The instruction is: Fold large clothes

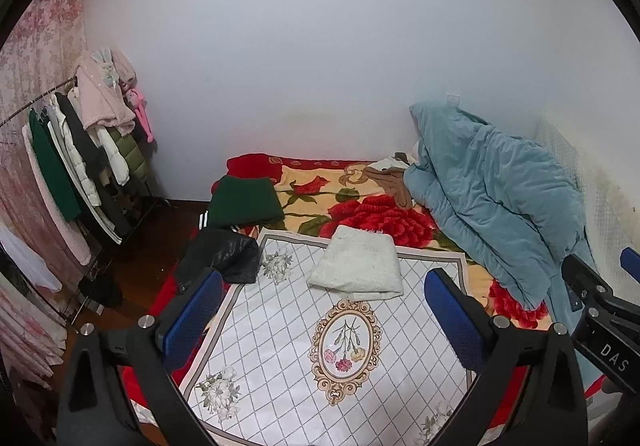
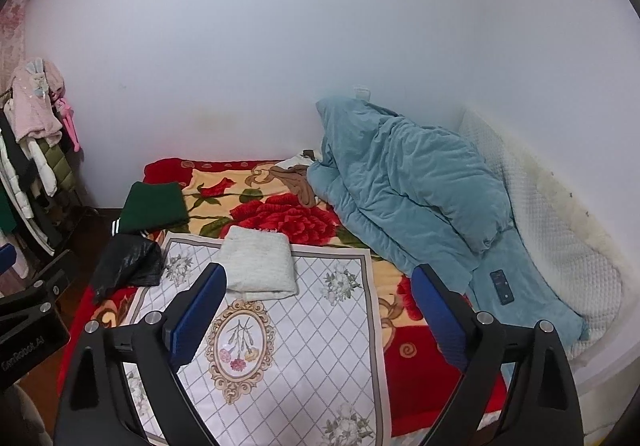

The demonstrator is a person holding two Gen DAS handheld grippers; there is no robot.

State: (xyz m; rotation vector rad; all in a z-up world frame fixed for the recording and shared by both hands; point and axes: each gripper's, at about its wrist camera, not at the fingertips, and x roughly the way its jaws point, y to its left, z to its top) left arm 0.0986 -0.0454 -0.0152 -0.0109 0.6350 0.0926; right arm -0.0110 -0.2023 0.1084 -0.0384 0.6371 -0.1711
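A folded white fuzzy garment (image 1: 357, 266) lies on a white patterned cloth (image 1: 304, 346) spread on the bed; it also shows in the right wrist view (image 2: 260, 264). A folded dark green garment (image 1: 245, 203) (image 2: 156, 208) and a crumpled black jacket (image 1: 224, 256) (image 2: 128, 264) lie at the bed's left edge. My left gripper (image 1: 324, 306) is open and empty, held above the cloth in front of the white garment. My right gripper (image 2: 320, 302) is open and empty beside it, also above the cloth.
A bunched teal quilt (image 1: 488, 198) (image 2: 404, 182) fills the bed's right side, with a dark remote (image 2: 502, 286) on it. A brown garment (image 1: 394, 178) lies near the wall. A clothes rack (image 1: 80, 150) stands on the floor at left. A floral blanket (image 1: 372, 218) covers the bed.
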